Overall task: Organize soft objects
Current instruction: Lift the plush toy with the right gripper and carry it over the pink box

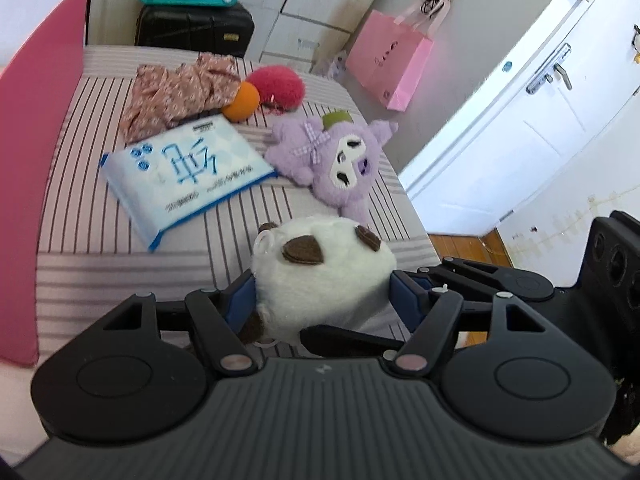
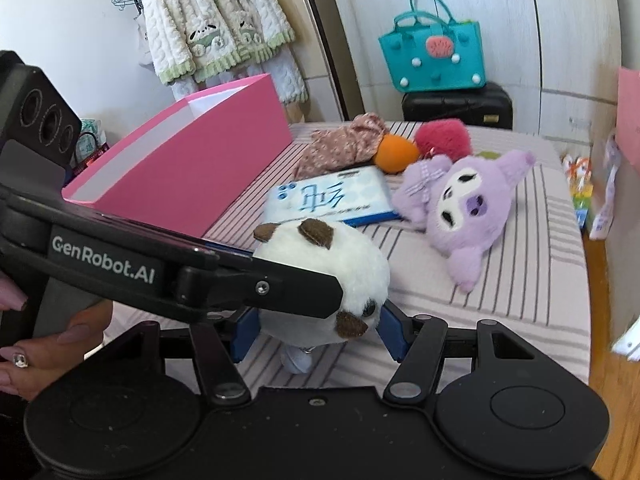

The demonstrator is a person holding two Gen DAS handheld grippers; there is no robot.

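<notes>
Two grippers: both clamped on one white plush, which bulged out ahead of each pair of jaws.
Left wrist view: left gripper (image 1: 322, 296) jaws clenched on white plush (image 1: 324, 276), above striped bed (image 1: 100, 240); pink box (image 1: 36, 160) far left.
Right wrist view: right gripper (image 2: 318, 330) jaws gripping white plush (image 2: 340, 268) lower down; left gripper (image 2: 280, 284) crossed in from the left, nearer pink box (image 2: 192, 160).

White plush (image 1: 324, 276) with brown felt patches — round, fluffy, clamped above the striped bed (image 1: 120, 240)
</notes>
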